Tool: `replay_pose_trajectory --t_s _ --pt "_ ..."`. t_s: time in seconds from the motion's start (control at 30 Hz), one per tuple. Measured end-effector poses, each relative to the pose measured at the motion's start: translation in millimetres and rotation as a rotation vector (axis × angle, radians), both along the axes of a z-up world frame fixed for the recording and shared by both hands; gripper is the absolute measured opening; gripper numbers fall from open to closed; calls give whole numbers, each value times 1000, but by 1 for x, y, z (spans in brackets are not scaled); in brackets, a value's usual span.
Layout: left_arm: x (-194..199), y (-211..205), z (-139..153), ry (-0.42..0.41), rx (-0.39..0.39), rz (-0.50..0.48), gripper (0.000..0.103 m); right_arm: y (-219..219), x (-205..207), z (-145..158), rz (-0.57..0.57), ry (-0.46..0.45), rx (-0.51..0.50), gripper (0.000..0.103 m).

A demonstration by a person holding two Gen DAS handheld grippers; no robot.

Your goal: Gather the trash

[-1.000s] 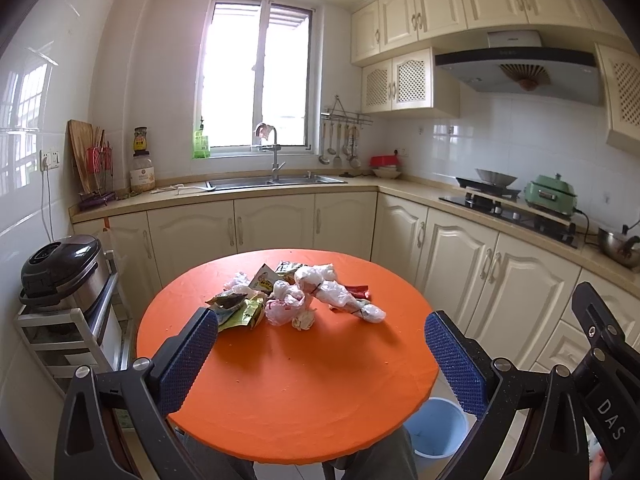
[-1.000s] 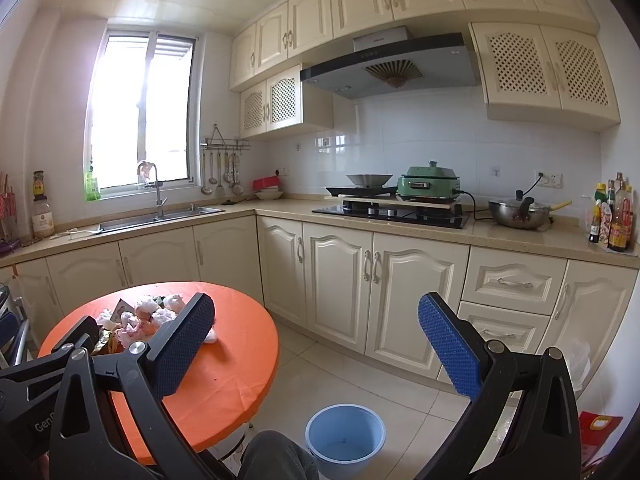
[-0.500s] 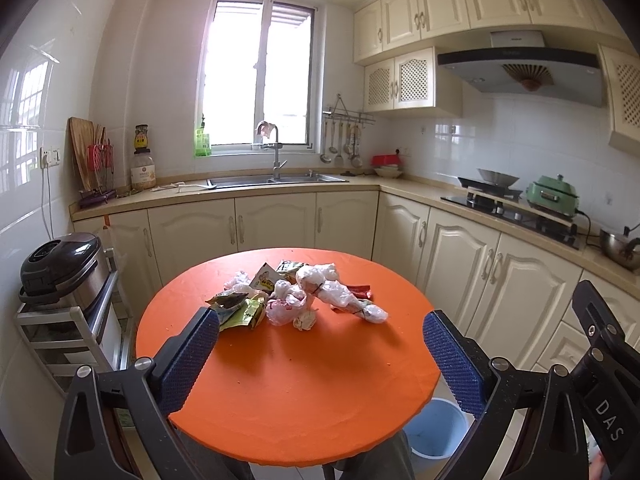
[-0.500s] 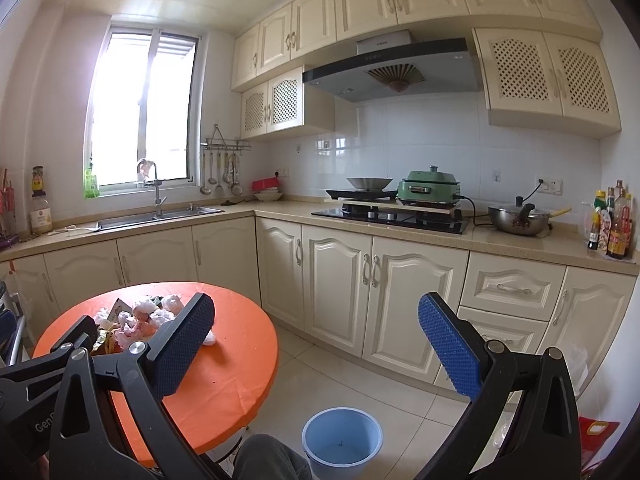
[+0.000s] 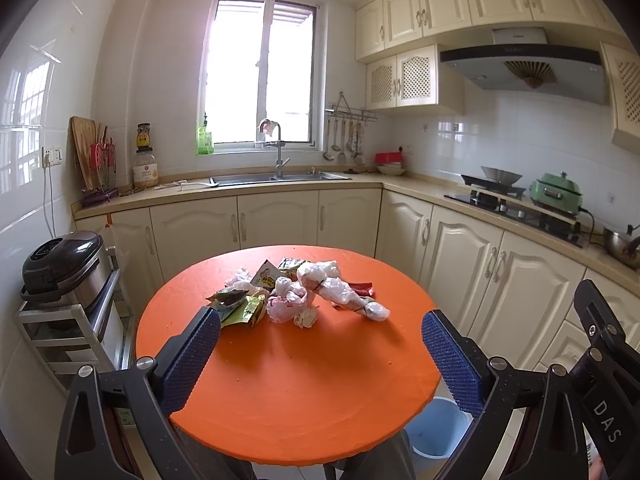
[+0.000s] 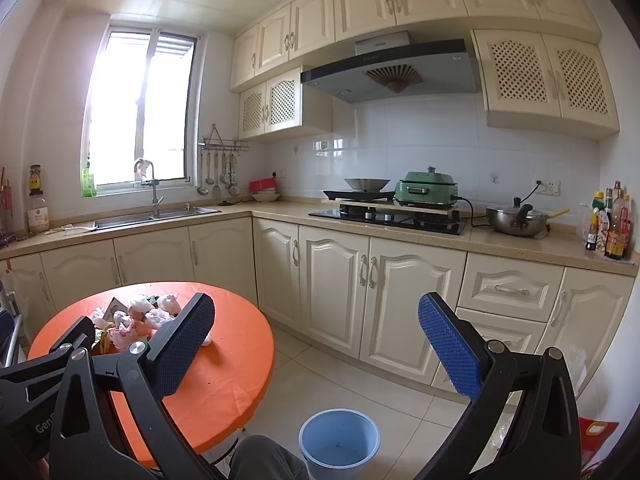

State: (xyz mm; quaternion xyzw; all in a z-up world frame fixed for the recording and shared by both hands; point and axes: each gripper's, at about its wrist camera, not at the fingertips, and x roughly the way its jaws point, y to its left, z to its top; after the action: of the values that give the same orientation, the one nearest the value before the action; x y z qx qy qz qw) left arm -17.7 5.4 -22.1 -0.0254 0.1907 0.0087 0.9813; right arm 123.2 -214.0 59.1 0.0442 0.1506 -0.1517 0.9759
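The left claw (image 5: 320,354) hangs level above the near half of the round orange bench (image 5: 288,392), its two blue-padded fingers (image 5: 192,354) spread wide and holding nothing, aimed straight across the top toward the window wall. The heap of trash (image 5: 296,294) sits past the fingertips, toward the far side of the bench: knotted white plastic bags in the middle and to the right, crumpled green and yellow snack wrappers on the left, a red wrapper poking out behind. Nothing of the claw touches it. The right claw (image 6: 316,348) is held out to the right of the bench, over the tiled floor, and points toward the lower cupboards under the stove; its fingers (image 6: 450,350) are likewise spread wide with nothing between them. Its left finger overlaps the bench edge in that view, and the same trash heap (image 6: 136,318) shows beyond it, well apart from the pads. A light blue bucket (image 6: 340,442) stands on the floor just beside the bench, below and between the right claw's fingers, next to the person's grey-trousered knee (image 6: 264,458).
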Motion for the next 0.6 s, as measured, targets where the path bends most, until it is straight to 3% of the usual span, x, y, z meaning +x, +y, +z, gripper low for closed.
replay_pose_trajectory --t_s 0.6 --pt "26 -3 -1 48 13 0 97 -1 20 -7 3 49 12 103"
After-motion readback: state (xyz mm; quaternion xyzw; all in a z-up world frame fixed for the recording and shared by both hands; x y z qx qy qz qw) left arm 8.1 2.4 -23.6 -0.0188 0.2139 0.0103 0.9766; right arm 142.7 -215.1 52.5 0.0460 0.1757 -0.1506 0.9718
